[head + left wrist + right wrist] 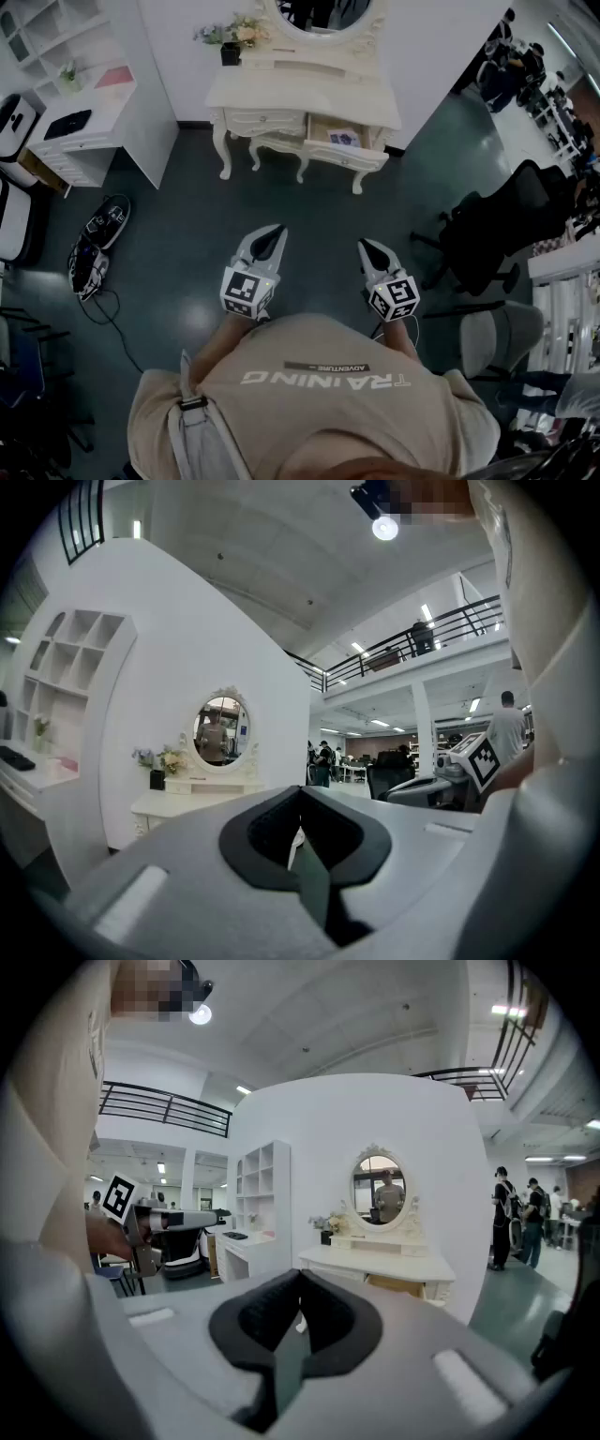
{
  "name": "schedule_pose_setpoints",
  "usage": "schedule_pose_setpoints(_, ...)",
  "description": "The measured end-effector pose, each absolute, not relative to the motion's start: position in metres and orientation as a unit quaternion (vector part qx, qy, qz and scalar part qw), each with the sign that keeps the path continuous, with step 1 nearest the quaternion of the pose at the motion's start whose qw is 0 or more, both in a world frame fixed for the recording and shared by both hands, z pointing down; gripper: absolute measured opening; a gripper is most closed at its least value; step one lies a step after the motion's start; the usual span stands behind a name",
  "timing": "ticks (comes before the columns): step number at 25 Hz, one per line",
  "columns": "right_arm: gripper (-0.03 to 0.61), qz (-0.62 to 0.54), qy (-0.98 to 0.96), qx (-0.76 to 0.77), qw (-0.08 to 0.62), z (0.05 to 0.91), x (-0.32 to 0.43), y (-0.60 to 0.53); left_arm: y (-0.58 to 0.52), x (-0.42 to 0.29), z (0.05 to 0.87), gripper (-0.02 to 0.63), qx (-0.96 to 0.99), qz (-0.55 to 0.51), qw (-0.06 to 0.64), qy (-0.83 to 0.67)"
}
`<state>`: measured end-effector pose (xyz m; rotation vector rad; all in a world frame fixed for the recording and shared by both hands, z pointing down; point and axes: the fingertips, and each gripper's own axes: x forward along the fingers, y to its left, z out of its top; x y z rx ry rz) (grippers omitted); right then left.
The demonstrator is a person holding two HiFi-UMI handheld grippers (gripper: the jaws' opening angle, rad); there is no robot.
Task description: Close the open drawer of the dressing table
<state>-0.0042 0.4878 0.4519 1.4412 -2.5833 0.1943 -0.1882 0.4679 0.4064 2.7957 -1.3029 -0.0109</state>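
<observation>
So, progress check: basically nothing done yet imo. The dressing table (300,94) sits against the white wall, and its drawer (345,141) is pulled out on the side nearer the black office chair (506,225). It's hanging well out of the front w/ some papers or cards inside, can't tell which.

The person stands well back from the table w/ open floor between them and it, facing it more or less square on. The left gripper (272,236) and right gripper (367,248) are both held out in front of the body, pointed toward the table and nowhere near touching it.

Both tongs are clenched, tips pressed together w/ nothing between them. The gripper views back that up, just the pads meeting and the table far off behind.

What's left is pretty much everything: walk up to the table, get a gripper onto the drawer front, and push it flush. The right one looks better lined up w/ the drawer, but that's my guess.

Other stuff: oval mirror (319,14) and flowers (234,36) on the table, white desk (94,131) off to its other side.
</observation>
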Motion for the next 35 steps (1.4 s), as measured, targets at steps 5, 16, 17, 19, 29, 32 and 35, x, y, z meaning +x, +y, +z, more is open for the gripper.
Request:
schedule_pose_setpoints(5, 0.003, 0.062, -0.876, 0.469, 0.095, 0.453, -0.014, 0.49, 0.478, -0.179, 0.403, 0.006, 0.909, -0.026, 0.065, -0.41)
schedule_pose_setpoints(16, 0.003, 0.106, -0.871, 0.469, 0.097, 0.485, -0.022, 0.509, 0.492, -0.202, 0.442, 0.006, 0.902, 0.024, 0.081, -0.423)
schedule_pose_setpoints(17, 0.003, 0.109, -0.87, 0.471, 0.095, 0.487, -0.023, 0.509, 0.492, -0.204, 0.448, 0.006, 0.901, 0.028, 0.085, -0.424)
schedule_pose_setpoints(19, 0.005, 0.117, -0.868, 0.473, 0.095, 0.493, -0.023, 0.514, 0.497, -0.207, 0.463, 0.006, 0.899, 0.035, 0.094, -0.425)
schedule_pose_setpoints(29, 0.005, 0.151, -0.837, 0.525, 0.023, 0.483, -0.039, 0.485, 0.471, -0.198, 0.472, 0.006, 0.927, 0.02, 0.107, -0.358)
schedule_pose_setpoints(32, 0.005, 0.139, -0.83, 0.54, 0.024, 0.483, -0.052, 0.48, 0.46, -0.204, 0.478, 0.006, 0.932, 0.028, 0.108, -0.346)
schedule_pose_setpoints(35, 0.005, 0.145, -0.818, 0.556, 0.042, 0.494, -0.053, 0.488, 0.455, -0.215, 0.489, 0.006, 0.926, 0.032, 0.135, -0.35)
